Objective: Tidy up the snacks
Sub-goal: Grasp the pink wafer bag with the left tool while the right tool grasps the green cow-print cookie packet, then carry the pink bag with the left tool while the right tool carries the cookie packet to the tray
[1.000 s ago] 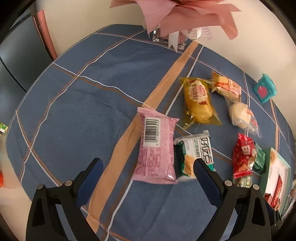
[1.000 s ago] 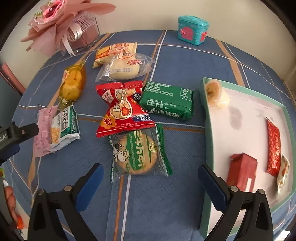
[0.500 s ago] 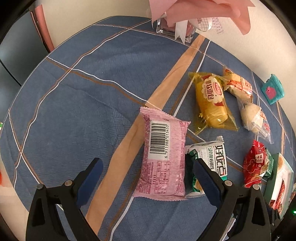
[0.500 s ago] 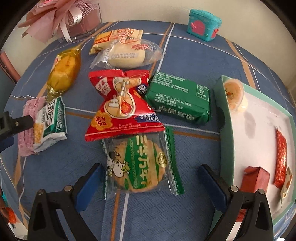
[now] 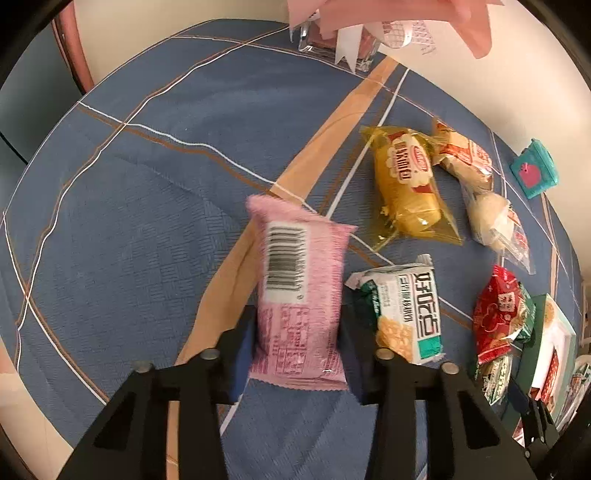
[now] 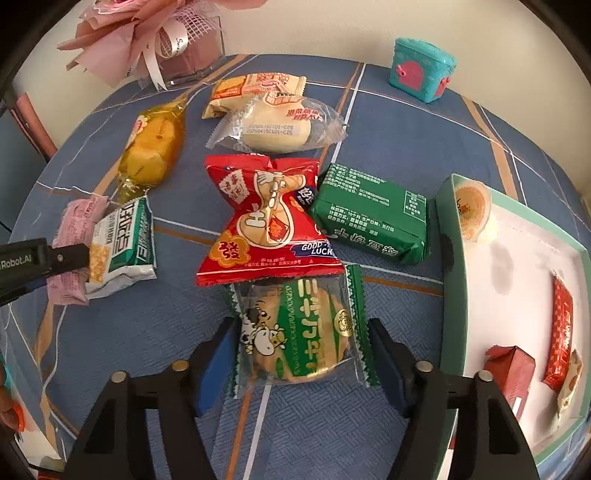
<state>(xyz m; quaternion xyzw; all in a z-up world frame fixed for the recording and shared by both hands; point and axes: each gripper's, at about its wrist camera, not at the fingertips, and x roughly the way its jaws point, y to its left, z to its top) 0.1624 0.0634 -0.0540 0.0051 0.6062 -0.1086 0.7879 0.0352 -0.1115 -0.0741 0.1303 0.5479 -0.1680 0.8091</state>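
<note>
My left gripper (image 5: 297, 325) is shut on the lower half of a pink snack packet (image 5: 295, 254) with its barcode side up; the packet looks blurred. Beside it lies a white-and-green packet (image 5: 402, 314). In the right wrist view a clear green-edged biscuit packet (image 6: 306, 314) lies between the jaws of my right gripper (image 6: 301, 332). Those jaws are closing, and the pads have just reached the wrapper's side seams. A red packet (image 6: 266, 225) overlaps its far end. The green-walled tray (image 6: 448, 295) to the right holds a few snacks.
A dark green bar (image 6: 369, 221), a yellow cake (image 6: 151, 147), a clear-wrapped bun (image 6: 277, 129) and an orange-white packet (image 6: 255, 88) lie on the blue checked cloth. A teal toy box (image 6: 421, 70) and a pink bouquet (image 6: 147, 33) stand at the back.
Both grippers closed in from wide open: the left onto the pink packet, the right around the biscuit packet. The left gripper also sank closer to the table.
</note>
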